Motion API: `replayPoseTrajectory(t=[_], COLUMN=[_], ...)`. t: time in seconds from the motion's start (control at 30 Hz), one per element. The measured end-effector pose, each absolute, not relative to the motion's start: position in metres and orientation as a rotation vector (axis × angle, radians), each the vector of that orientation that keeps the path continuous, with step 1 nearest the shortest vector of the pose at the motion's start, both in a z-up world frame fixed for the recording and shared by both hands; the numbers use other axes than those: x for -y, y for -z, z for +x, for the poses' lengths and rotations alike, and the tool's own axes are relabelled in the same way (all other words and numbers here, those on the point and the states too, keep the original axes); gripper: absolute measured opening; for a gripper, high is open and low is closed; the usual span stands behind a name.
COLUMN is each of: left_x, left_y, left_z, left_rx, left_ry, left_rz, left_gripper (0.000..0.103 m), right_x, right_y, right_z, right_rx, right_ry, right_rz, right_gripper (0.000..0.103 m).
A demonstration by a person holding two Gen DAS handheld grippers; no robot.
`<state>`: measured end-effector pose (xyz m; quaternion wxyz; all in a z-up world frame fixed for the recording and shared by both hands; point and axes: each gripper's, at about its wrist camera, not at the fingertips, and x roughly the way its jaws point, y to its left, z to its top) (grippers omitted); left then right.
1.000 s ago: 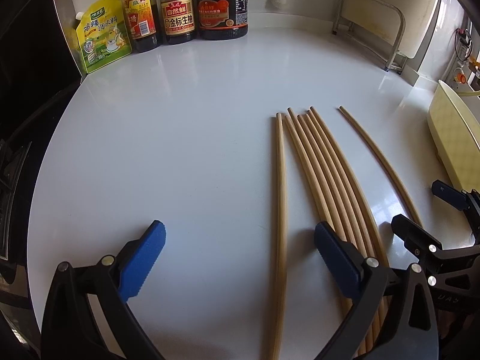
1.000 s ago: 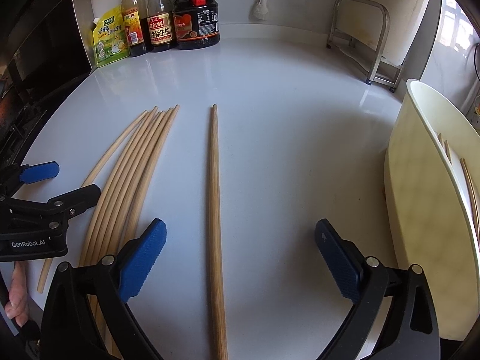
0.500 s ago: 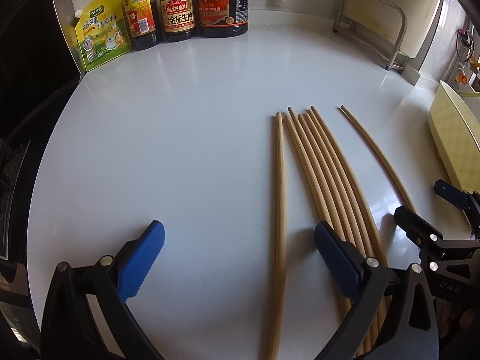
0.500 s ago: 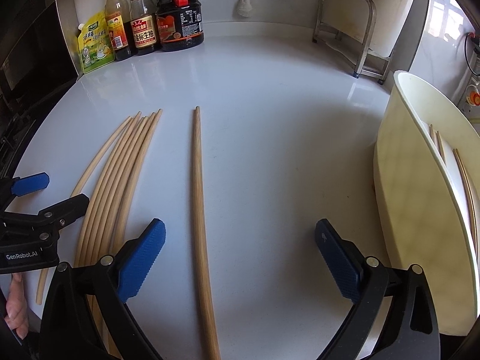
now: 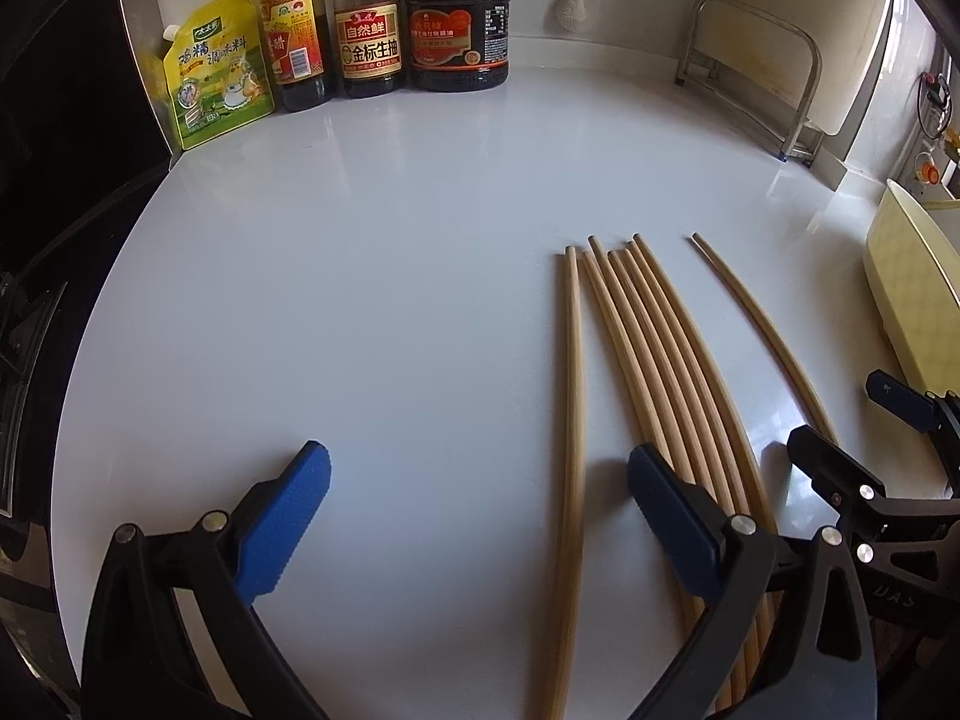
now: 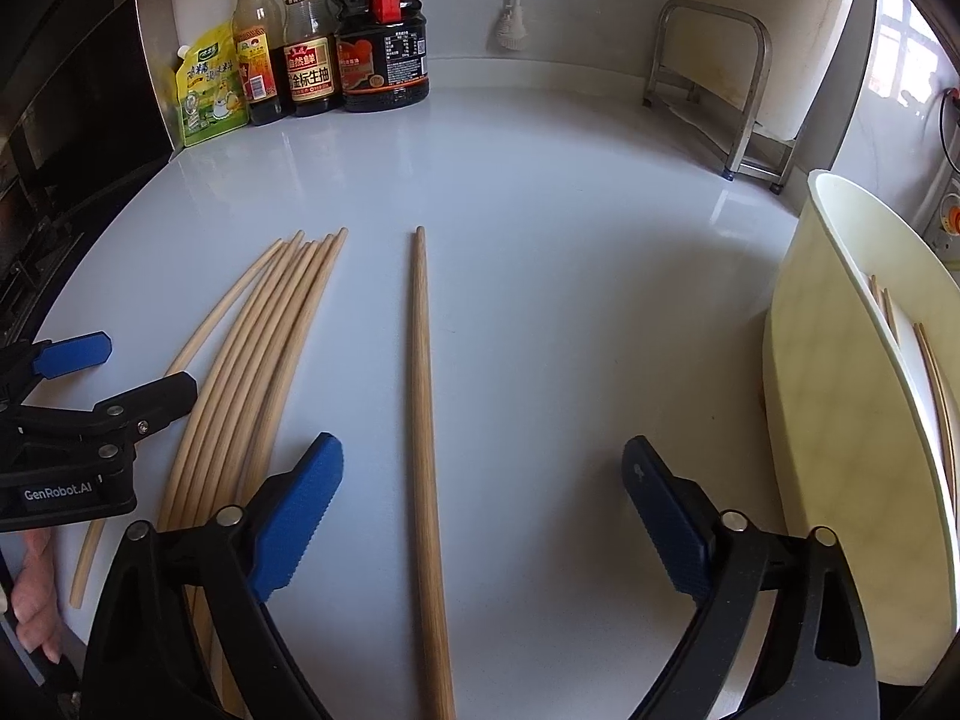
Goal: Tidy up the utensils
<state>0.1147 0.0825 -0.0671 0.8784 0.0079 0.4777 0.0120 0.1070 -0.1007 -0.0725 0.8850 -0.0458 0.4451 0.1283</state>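
Left wrist view: sauce bottles [image 5: 366, 30] line the back wall, nothing blocking the white counter [image 5: 360, 270]. The left gripper [image 5: 480, 516] is spread wide, holding nothing; a lone chopstick [image 5: 570, 420] runs lengthwise between its fingers, the bundle [image 5: 666, 384] under the right finger.

Right wrist view: cream holder [image 6: 840, 420] at right. The right gripper [image 6: 483, 510], just narrowing slightly, straddles one chopstick [image 6: 423, 420] without touching it.

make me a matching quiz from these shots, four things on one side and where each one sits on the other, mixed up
Things:
1. lone chopstick
2. chopstick bundle
3. sauce bottles
4. cream tub

Places:
a. back left by the wall
b. right edge of the counter
c. between the right gripper's open fingers
d. beside the left gripper

Pairs: 1-c, 2-d, 3-a, 4-b
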Motion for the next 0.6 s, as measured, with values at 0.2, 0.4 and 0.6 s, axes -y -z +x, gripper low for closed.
replayPoseTrajectory(t=[0.2,0.4,0.6], left_x=[-0.077,-0.071,-0.077], left_y=[0.059,0.058,0.056], left_z=[0.11,0.103,0.1], left_rx=[-0.963,-0.97,-0.994], left_ry=[0.005,0.058,0.088], left_rz=[0.034,0.029,-0.021], left_gripper=[0.041,0.008,0.007], right_x=[0.091,0.077,0.09], right_y=[0.066,0.066,0.063], right_z=[0.103,0.095,0.095], right_rx=[-0.904,-0.884,-0.892], right_ry=[-0.295,-0.301,-0.307], right_rz=[-0.137,-0.22,-0.126], right_gripper=[0.037,0.006,0.006])
